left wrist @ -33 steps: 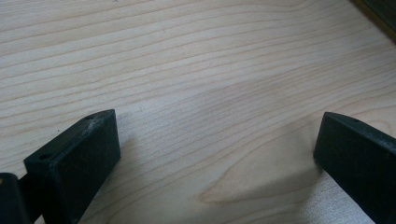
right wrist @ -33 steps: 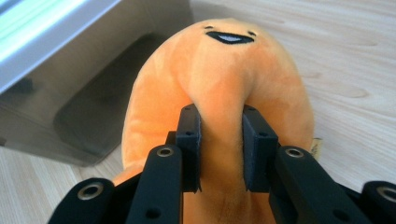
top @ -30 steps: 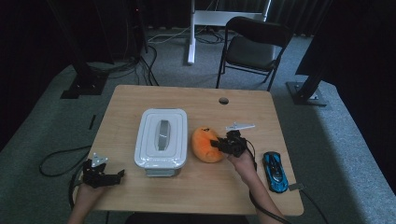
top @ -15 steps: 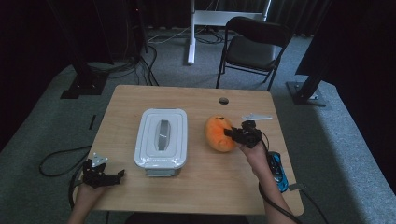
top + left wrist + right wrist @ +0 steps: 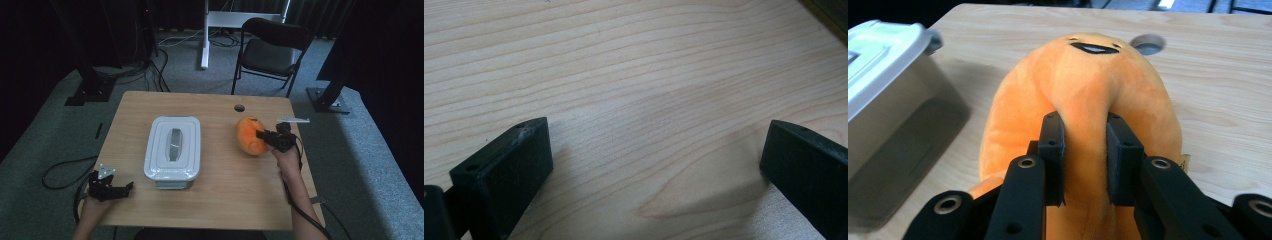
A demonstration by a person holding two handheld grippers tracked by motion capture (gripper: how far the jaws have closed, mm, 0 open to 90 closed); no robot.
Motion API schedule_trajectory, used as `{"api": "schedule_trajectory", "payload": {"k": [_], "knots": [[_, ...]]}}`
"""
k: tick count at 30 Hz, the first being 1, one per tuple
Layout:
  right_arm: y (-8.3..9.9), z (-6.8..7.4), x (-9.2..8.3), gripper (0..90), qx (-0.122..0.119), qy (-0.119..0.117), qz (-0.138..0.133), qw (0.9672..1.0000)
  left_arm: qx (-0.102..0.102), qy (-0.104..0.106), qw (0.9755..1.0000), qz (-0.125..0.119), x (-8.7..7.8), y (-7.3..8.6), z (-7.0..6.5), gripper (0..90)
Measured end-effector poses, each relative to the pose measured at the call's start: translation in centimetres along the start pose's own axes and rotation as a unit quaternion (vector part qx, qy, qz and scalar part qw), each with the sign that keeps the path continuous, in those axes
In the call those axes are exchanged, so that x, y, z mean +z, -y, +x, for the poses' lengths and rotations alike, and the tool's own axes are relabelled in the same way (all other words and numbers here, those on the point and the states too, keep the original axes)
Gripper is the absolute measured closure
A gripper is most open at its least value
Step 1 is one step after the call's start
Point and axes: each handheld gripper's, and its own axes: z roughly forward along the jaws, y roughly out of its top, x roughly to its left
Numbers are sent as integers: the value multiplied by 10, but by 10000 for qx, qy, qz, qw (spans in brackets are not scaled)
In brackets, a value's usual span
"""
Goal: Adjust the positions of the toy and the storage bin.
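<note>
The right gripper [image 5: 1082,160] is pinching a fold of the orange plush toy [image 5: 1083,95] between its jaws — the toy is sitting on the wooden table [image 5: 225,200], right of the lidded white container [image 5: 172,147] and near the table's round hole [image 5: 239,108]. The left gripper [image 5: 112,187] is resting at the table's near left edge — jaws spread wide over bare wood.

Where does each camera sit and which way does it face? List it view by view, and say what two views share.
High view: above the near side, looking forward and down on the table; both forearms enter from below.
Left gripper view: on the left tongs, looking down at bare wood between open jaws.
Right gripper view: on the right tongs, facing the orange plush toy they pinch.
Shared: high and right gripper views both show the toy and white lidded box.
</note>
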Motion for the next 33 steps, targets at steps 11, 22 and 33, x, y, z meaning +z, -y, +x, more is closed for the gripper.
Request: {"api": "schedule_trajectory", "payload": {"k": [11,22,33], "knots": [[-8,-39,-12,731,227,601,-78,9979,1,0,10000,0,0,0,0,8],[-15,-67,-10,730,422,1139,-83,9926,3,1,10000,2,0,0,0,8],[3,-87,2,727,564,1471,130,9874,0,1,10000,0,0,0,0,8]]}}
